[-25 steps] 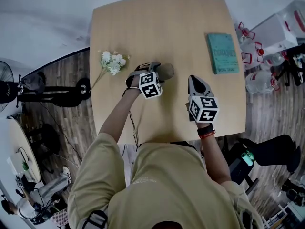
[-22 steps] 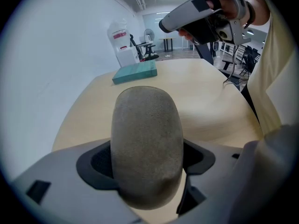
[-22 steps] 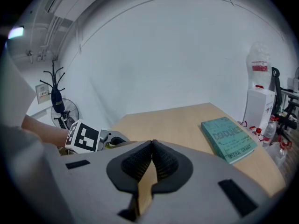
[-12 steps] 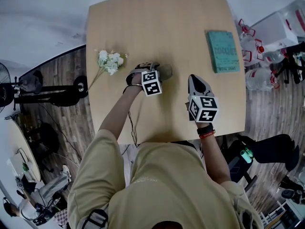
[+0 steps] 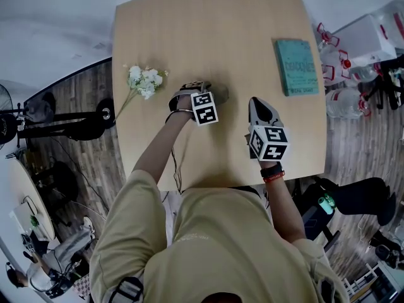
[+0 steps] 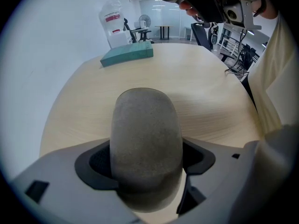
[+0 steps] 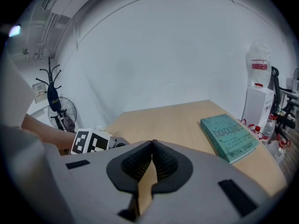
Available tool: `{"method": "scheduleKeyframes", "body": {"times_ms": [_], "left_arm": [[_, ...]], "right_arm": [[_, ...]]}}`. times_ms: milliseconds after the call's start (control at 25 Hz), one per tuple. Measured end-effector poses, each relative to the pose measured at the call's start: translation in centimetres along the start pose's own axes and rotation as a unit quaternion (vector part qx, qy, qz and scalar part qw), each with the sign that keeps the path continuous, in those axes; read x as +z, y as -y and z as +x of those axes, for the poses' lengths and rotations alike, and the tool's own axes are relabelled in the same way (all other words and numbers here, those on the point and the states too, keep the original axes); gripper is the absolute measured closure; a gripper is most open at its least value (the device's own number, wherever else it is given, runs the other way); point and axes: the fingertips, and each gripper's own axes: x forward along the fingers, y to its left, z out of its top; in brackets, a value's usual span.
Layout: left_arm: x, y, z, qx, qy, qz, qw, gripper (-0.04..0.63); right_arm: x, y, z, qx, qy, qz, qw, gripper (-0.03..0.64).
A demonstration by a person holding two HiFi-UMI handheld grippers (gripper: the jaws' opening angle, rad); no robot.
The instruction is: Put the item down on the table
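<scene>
1. Flowers [image 5: 145, 81] lie at the table's [image 5: 208, 30] left edge.
2. Left hand-held gripper [image 5: 213, 93] pinches the grey, rounded item [image 6: 145, 139] at mid-table; contact with the top unclear.
3. Right hand-held gripper [image 7: 152, 160] is just beside it, jaws pressed together, empty.
4. Teal book [image 5: 295, 66] lies flat near the right edge.

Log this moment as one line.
left gripper: shut on grey rounded object | right gripper: shut, empty | release: not yet | teal book: flat on table

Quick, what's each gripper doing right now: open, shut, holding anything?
Left gripper: shut on the grey, rounded, stone-like object.
Right gripper: shut, nothing between its jaws.
</scene>
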Motion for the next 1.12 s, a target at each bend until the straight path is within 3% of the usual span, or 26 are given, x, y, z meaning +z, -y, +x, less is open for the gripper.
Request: {"method": "scheduleKeyframes", "body": {"times_ms": [480,760,1120], "left_arm": [[0.1,0.3,0.8,-0.007,-0.014,0.014,0.9998,0.224],[0.5,1.2,0.6,-0.011,-0.033,0.059,0.9977,0.222],[0.8,2.5,-0.1,-0.017,-0.024,0.046,0.9985,0.218]], "right_arm": [[0.0,1.3,-0.5,-0.016,0.006,0.015,1.0,0.614],[0.6,1.8,-1.8,-0.019,0.019,0.021,0.999,0.614],[0.1,1.9,-3.3,-0.014,0.02,0.032,0.999,0.614]]}}
